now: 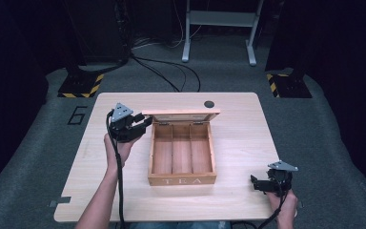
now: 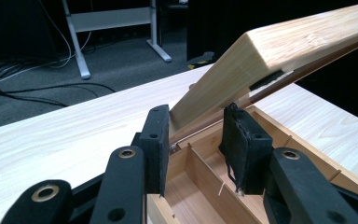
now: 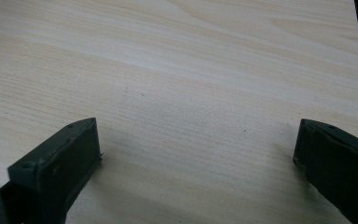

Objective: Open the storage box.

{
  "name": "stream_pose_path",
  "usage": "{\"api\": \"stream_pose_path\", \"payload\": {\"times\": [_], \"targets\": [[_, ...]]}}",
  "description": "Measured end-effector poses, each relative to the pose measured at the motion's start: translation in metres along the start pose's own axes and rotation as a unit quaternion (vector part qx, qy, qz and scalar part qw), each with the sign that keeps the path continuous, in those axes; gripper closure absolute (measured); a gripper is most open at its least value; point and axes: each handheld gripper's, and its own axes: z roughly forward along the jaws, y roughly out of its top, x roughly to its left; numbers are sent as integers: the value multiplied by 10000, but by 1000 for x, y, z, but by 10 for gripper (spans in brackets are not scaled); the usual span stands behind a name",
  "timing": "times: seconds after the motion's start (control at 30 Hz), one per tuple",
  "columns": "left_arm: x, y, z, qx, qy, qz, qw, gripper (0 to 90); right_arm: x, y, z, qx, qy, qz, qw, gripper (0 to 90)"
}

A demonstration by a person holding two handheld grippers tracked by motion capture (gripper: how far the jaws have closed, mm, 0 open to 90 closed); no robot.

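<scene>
One tea box (image 1: 182,180) is sitting mid-table, showing three empty compartments; your left gripper (image 2: 196,135) is clamping its one raised lid (image 2: 279,56), while your right gripper (image 3: 196,154) is hovering wide apart over the table (image 3: 191,60).

One tea box (image 1: 182,180), two hand-held grippers (image 1: 145,123)

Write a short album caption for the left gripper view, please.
Left gripper clamps the raised lid of a wooden tea box.

Light wooden table (image 1: 238,143), open tea box (image 1: 182,180) on it
</scene>
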Motion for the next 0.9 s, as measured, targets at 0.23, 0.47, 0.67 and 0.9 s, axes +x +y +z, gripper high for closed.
{"api": "stream_pose_path", "payload": {"times": [0.23,0.47,0.67,0.9], "targets": [[0,0,0,6,-2,10,10000,620,0,0,0,-4,0,-3,10000,0],[0,0,0,-2,0,11,10000,620,0,0,0,-1,0,-1,10000,0],[0,0,0,0,-5,15,10000,620,0,0,0,0,1,1,10000,0],[0,0,0,14,-14,23,10000,620,0,0,0,1,-2,-1,10000,0]]}}
